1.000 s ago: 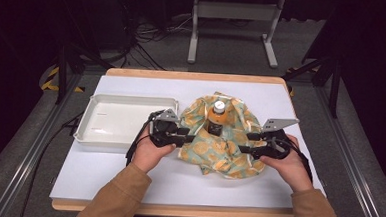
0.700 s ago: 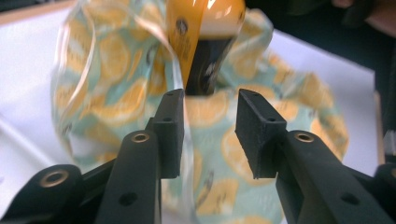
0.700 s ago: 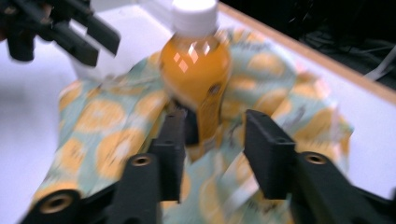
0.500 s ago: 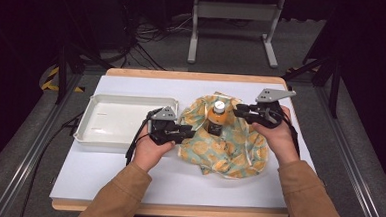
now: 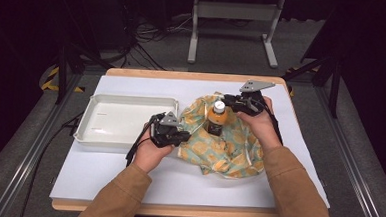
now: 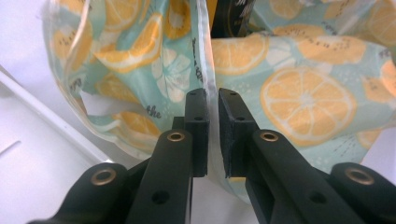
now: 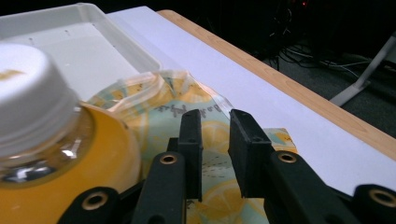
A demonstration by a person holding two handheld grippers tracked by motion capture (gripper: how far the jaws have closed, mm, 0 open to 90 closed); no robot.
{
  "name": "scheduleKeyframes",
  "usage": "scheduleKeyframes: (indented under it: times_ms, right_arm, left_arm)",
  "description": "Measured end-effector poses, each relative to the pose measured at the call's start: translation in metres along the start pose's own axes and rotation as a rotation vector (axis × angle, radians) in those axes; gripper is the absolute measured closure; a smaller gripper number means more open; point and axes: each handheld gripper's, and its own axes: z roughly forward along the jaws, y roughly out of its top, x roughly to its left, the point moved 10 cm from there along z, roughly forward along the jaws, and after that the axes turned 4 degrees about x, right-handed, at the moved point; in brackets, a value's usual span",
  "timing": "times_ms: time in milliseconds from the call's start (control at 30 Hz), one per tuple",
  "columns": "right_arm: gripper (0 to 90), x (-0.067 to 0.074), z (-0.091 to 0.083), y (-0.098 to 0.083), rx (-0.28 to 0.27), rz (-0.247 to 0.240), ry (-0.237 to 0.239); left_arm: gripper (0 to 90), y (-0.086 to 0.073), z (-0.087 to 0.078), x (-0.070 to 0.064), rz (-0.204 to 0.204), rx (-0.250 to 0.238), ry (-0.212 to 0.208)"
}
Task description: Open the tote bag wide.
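A cloth (image 5: 229, 146) printed with orange slices lies crumpled in the middle of the table. A bottle of orange drink (image 5: 217, 119) with a white cap stands upright on it. My left gripper (image 5: 183, 136) is at the cloth's left edge. In the left gripper view its jaws (image 6: 211, 95) have just been closing and now pinch the cloth's (image 6: 303, 93) pale hem. My right gripper (image 5: 227, 99) hovers at the cloth's far side, just right of the cap. Its jaws (image 7: 215, 119) have just been closing to a narrow gap, with the cloth (image 7: 163, 98) beyond them and the bottle (image 7: 56, 154) close on the left.
A shallow white tray (image 5: 125, 117) sits left of the cloth, close to my left gripper; its rim (image 6: 42, 121) shows in the left gripper view. White sheet covers the table, whose wooden far edge (image 7: 299, 88) runs behind the cloth. Cables and a metal stand lie on the floor beyond.
The right gripper swung from the cloth's near right side to its far side beside the bottle cap, its jaws narrowing. The left gripper stayed at the left edge and closed.
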Motion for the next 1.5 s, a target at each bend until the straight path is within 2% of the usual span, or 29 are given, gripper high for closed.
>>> scheduleKeyframes:
  times_ms: [133,267,400,500,567,700,867,1067,1167,1333,1367,1400,1500]
  right_arm:
    - [70.9,-0.004,0.011,-0.007,0.019,0.02,-0.005]
    - [66.8,-0.011,0.025,-0.022,0.067,0.037,-0.026]
    - [62.8,-0.014,0.032,-0.03,0.096,0.043,-0.038]
    - [59.6,-0.017,0.039,-0.045,0.154,0.045,-0.046]
    - [58.9,-0.018,0.04,-0.048,0.165,0.046,-0.048]
    - [56.5,-0.021,0.043,-0.065,0.228,0.041,-0.067]
    - [54.2,-0.027,0.041,-0.077,0.274,0.037,-0.096]
    - [50.9,-0.029,0.036,-0.08,0.28,0.029,-0.116]
    - [48.2,-0.028,0.032,-0.075,0.249,0.041,-0.115]
    - [45.3,-0.026,0.019,-0.065,0.201,0.046,-0.117]
    - [44.5,-0.026,0.015,-0.062,0.186,0.047,-0.118]
    - [43.6,-0.026,0.01,-0.059,0.171,0.054,-0.117]
    - [41.4,-0.025,-0.003,-0.05,0.124,0.076,-0.115]
  left_arm:
    - [82.6,-0.006,0.002,0.0,0.0,0.017,-0.004]
    - [82.6,-0.011,0.004,-0.001,-0.007,0.035,-0.011]
    - [82.4,-0.017,0.009,-0.003,-0.002,0.078,-0.018]
    - [82.5,-0.023,0.013,-0.005,-0.009,0.114,-0.022]
    - [82.6,-0.025,0.015,-0.005,-0.007,0.126,-0.023]
    - [82.8,-0.03,0.019,-0.007,-0.004,0.158,-0.025]
    - [82.5,-0.032,0.022,-0.009,-0.003,0.17,-0.027]
    - [78.2,-0.026,0.017,-0.009,-0.011,0.131,-0.036]
    - [70.1,-0.017,0.009,-0.008,-0.005,0.082,-0.045]
    - [63.9,-0.003,-0.006,-0.012,0.0,0.016,-0.085]
    - [61.7,-0.003,-0.006,-0.012,0.0,0.016,-0.085]
    - [61.4,0.0,-0.011,-0.014,-0.007,-0.01,-0.103]
    - [55.7,0.005,-0.015,-0.014,-0.004,-0.024,-0.106]
